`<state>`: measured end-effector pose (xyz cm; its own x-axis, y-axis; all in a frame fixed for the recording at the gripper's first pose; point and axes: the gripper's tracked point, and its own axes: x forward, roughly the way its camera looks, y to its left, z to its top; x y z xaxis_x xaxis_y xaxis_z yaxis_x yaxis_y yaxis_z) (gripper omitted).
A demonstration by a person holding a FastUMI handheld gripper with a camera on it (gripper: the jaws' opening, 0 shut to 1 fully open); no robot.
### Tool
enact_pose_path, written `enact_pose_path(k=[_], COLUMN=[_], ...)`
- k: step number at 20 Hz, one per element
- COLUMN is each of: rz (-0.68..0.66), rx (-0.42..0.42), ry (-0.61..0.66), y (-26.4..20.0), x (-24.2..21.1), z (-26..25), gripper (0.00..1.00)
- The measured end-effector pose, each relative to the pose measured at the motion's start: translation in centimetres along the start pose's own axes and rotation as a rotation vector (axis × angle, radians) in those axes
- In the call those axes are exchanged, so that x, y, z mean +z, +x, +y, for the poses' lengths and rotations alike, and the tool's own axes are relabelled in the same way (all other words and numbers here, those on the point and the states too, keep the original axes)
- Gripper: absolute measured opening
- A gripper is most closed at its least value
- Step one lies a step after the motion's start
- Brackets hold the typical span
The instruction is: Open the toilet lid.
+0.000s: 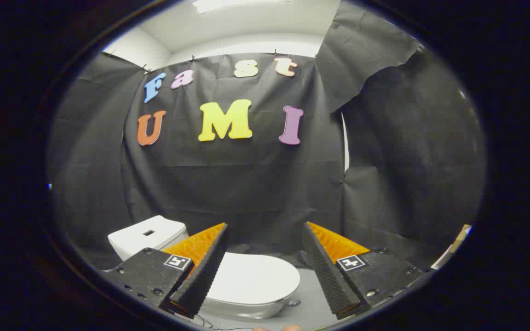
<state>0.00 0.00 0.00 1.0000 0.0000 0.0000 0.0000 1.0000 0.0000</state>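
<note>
Toilet lid (251,278) lying flat and closed on the bowl, white, sitting low between the two fingers and just beyond them, partly hidden behind the left finger. Bowl rim (246,310) peeking out under the lid's near edge, with a small dark fitting at its right side, too small to identify. White cistern (147,236) standing behind and left of the lid, a small rectangular button recess on top, its lower part covered by the left finger's body. Gripper (265,239) hanging above the lid with fingers spread wide, nothing between them, not touching the lid as far as visible. Each finger body carrying a small square marker tag on top. Grey floor (313,294) showing right of the bowl, between lid and right finger. Thin dark cable (200,322) trailing on the floor near the front of the bowl. Black cloth wall (246,184) hanging behind the toilet, wrapping both sides, a loose flap folding over at upper right. White ceiling (246,27) showing above the cloth.
</note>
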Motion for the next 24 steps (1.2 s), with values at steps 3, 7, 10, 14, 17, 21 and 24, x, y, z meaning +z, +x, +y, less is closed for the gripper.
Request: enact_pose_path(k=[3,7,10,14,17,21,24], rz=[-0.004,0.005,0.008,0.009,-0.004,-0.004,-0.023], rx=[0.008,0.001,-0.016,-0.03,-0.038,-0.016,-0.014], ry=[-0.026,-0.052,-0.04,-0.035,-0.03,-0.012,-0.032], y=[0.0,-0.6,-1.3,-1.7,-1.8,-2.5,-4.0], x=[0.6,0.4,0.2,0.3,1.0,1.3,1.7], z=[1.1,1.2,1.1,1.5,1.6,2.7,2.4], gripper=[1.0,1.0,1.0,1.0,1.0,1.0,1.0])
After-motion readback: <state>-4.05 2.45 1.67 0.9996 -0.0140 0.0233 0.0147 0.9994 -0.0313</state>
